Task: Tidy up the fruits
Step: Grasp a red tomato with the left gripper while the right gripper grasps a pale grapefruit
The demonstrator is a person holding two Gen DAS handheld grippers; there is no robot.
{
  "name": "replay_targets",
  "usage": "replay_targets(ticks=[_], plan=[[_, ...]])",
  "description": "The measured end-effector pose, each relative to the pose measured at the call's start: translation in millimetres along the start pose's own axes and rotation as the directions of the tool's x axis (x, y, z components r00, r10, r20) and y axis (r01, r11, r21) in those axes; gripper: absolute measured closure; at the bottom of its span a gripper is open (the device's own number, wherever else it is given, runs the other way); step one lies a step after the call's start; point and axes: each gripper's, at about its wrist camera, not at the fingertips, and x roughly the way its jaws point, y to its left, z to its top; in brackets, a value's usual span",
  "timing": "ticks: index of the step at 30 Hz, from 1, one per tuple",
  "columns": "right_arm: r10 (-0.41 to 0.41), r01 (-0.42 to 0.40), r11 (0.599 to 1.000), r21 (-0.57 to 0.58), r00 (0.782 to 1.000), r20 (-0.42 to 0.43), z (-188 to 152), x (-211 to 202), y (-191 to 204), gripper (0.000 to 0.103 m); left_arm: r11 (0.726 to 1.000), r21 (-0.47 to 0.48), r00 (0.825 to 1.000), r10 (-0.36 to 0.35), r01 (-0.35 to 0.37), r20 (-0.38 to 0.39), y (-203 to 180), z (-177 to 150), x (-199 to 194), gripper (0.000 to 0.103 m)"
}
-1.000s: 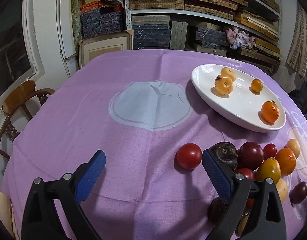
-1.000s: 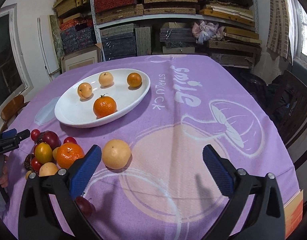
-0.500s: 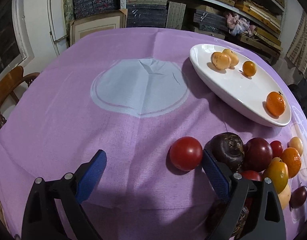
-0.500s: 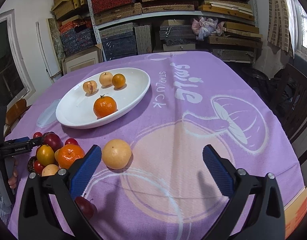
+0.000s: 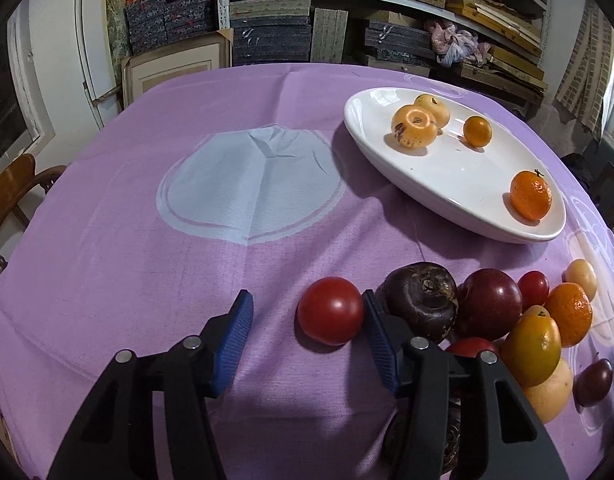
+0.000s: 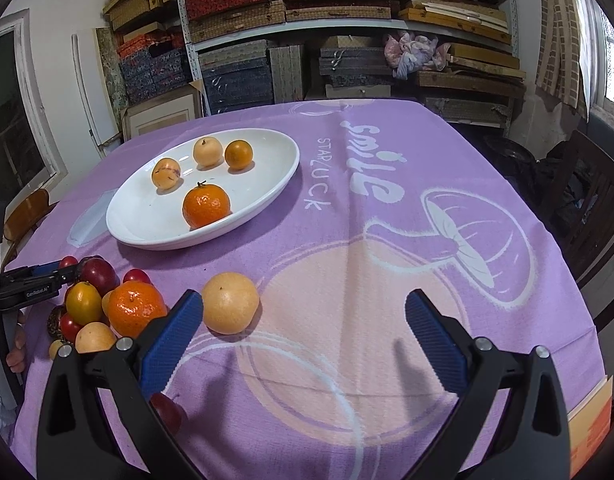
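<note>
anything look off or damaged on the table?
Mostly fine. One pale fruit in the dish has dark blemishes on its skin, also seen in the right wrist view. The tablecloth is creased at its pale patch. Nothing spilled; the other fruit sits in a loose heap, one pale fruit lying apart.

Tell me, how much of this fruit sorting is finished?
Four fruits already sit in the white dish. Neither tool holds anything: the left tool is open with a red tomato between its fingers, and the right tool is open beside a pale round fruit. The pile remains on the purple cloth.
</note>
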Motion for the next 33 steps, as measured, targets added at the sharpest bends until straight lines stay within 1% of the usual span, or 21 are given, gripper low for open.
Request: replay_targets(ticks=[1, 3, 5, 7, 11, 17, 19, 20, 21, 23, 27, 29, 31, 32, 33], plan=[[-0.001, 0.001, 1.000, -0.002, 1.000, 0.000, 0, 0, 0, 0.004, 1.000, 0.001, 1.000, -0.009, 0.009, 0.001, 0, 0, 0, 0.047], [-0.002, 0.002, 1.000, -0.006, 1.000, -0.002, 0, 0, 0, 0.004, 1.000, 0.010, 1.000, -0.024, 0.024, 0.005, -1, 0, -1, 0.054], [0.000, 0.000, 1.000, -0.009, 1.000, -0.003, 0, 1, 0, 0.004, 0.999, 0.016, 1.000, -0.029, 0.029, 0.006, -1, 0, -1, 0.065], [0.001, -0.001, 1.000, -0.014, 1.000, -0.005, 0, 1, 0, 0.004, 0.999, 0.013, 0.999, -0.036, 0.036, 0.008, 0, 1, -1, 0.071], [0.006, -0.007, 0.999, -0.035, 1.000, -0.018, -3, 4, 4, 0.004, 0.999, 0.014, 0.999, -0.035, 0.035, 0.008, 2, 0, -1, 0.071], [0.008, -0.013, 0.995, -0.097, 0.999, -0.054, -7, 12, 16, 0.005, 1.000, 0.023, 1.000, -0.021, 0.020, 0.007, 0, -1, -1, 0.072], [0.009, -0.016, 0.992, -0.121, 0.998, -0.063, -9, 15, 21, 0.012, 1.000, 0.025, 1.000, -0.014, 0.014, 0.007, -1, 0, -1, 0.072], [0.013, -0.023, 0.991, -0.133, 0.997, -0.072, -9, 18, 24, 0.022, 1.000, 0.026, 1.000, -0.012, 0.012, 0.006, -2, 0, -1, 0.072], [0.020, -0.031, 0.990, -0.140, 0.997, -0.080, -8, 21, 27, 0.030, 1.000, 0.027, 1.000, -0.011, 0.010, 0.006, -2, 0, -1, 0.072], [0.027, -0.041, 0.987, -0.152, 0.995, -0.096, -5, 29, 31, 0.032, 1.000, 0.029, 1.000, -0.008, 0.008, 0.006, -3, 0, -1, 0.072], [0.051, -0.072, 0.983, -0.170, 0.991, -0.125, 1, 44, 41, 0.032, 1.000, 0.029, 1.000, -0.008, 0.008, 0.006, -4, 1, -1, 0.072], [0.048, -0.076, 0.980, -0.182, 0.987, -0.153, 2, 52, 46, 0.032, 1.000, 0.029, 1.000, -0.008, 0.008, 0.006, -4, 1, -1, 0.072], [0.047, -0.084, 0.978, -0.190, 0.981, -0.189, 2, 60, 50, 0.040, 1.000, 0.029, 1.000, -0.009, 0.008, 0.006, -4, 1, -1, 0.072], [0.048, -0.085, 0.978, -0.189, 0.979, -0.196, 2, 62, 50, 0.045, 1.000, 0.028, 1.000, -0.009, 0.009, 0.006, -4, 0, -1, 0.072], [0.048, -0.084, 0.979, -0.187, 0.980, -0.192, 2, 62, 50, 0.047, 1.000, 0.029, 1.000, -0.009, 0.008, 0.006, -4, 1, -1, 0.072]])
